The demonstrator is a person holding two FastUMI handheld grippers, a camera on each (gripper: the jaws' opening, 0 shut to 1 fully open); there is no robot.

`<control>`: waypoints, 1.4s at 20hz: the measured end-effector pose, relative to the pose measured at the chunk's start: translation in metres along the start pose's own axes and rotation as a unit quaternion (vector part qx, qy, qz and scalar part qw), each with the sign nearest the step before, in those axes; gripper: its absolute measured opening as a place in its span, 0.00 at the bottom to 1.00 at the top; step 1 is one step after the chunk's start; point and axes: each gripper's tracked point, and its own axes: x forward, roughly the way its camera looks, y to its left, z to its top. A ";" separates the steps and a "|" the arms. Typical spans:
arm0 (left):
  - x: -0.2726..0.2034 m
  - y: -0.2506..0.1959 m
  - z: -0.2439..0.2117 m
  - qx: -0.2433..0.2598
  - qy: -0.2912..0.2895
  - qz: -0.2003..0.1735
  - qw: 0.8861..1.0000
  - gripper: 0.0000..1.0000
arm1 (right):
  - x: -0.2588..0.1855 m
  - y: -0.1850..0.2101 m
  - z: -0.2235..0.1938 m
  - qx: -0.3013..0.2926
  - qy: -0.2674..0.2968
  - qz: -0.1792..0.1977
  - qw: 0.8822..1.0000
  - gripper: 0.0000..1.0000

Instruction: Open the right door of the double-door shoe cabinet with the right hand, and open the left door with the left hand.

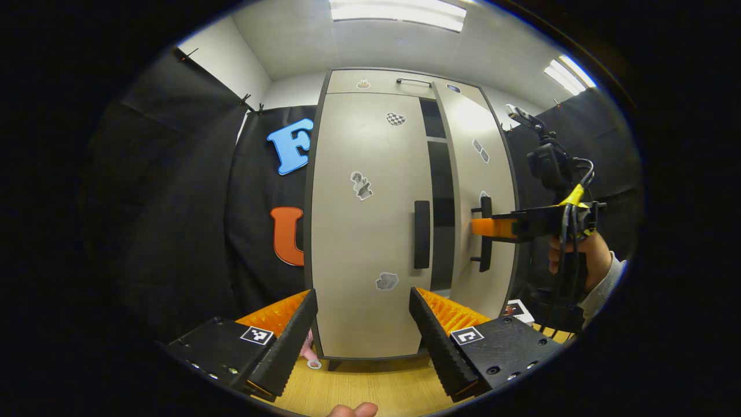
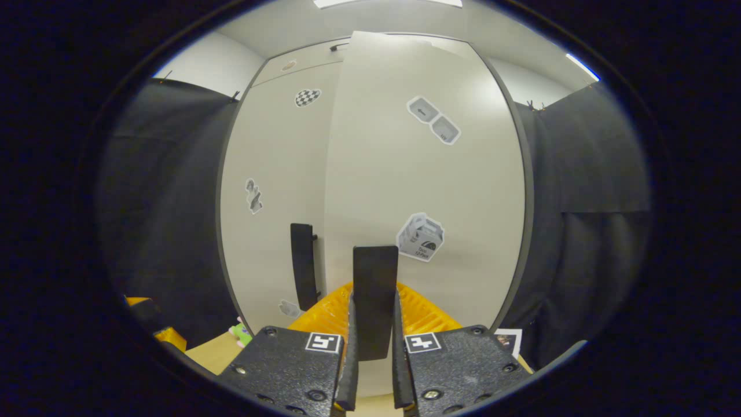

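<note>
Cabinet (image 1: 370,231) stood on the wooden floor (image 1: 370,388), its right door (image 1: 480,191) swung partly ajar and left door (image 1: 365,231) closed, while the right gripper (image 2: 373,347) was clamped on the right door's handle (image 2: 375,289) and the left gripper (image 1: 362,330) hung wide apart, holding nothing, before the left handle (image 1: 422,234).

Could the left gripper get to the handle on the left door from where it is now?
Probably yes. The left gripper is open and faces the closed left door; its handle stands slightly right of centre, with nothing between. The right gripper is on the other handle.
</note>
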 end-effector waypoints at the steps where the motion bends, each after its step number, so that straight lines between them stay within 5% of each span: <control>1: -0.001 0.002 -0.002 0.000 -0.001 0.003 1.000 0.95 | -0.007 -0.003 -0.001 -0.001 0.002 0.002 1.000 0.27; 16: 0.002 0.024 -0.002 0.006 0.001 0.051 0.999 0.95 | -0.082 -0.061 -0.006 -0.003 0.003 0.002 1.000 0.25; 23: 0.012 0.002 -0.005 -0.001 0.001 0.033 0.999 0.95 | -0.110 -0.091 -0.012 -0.010 0.005 -0.019 1.000 0.25; 28: 0.019 -0.014 -0.005 0.000 0.003 0.017 1.000 0.95 | -0.119 -0.104 -0.016 0.007 0.000 -0.022 1.000 0.17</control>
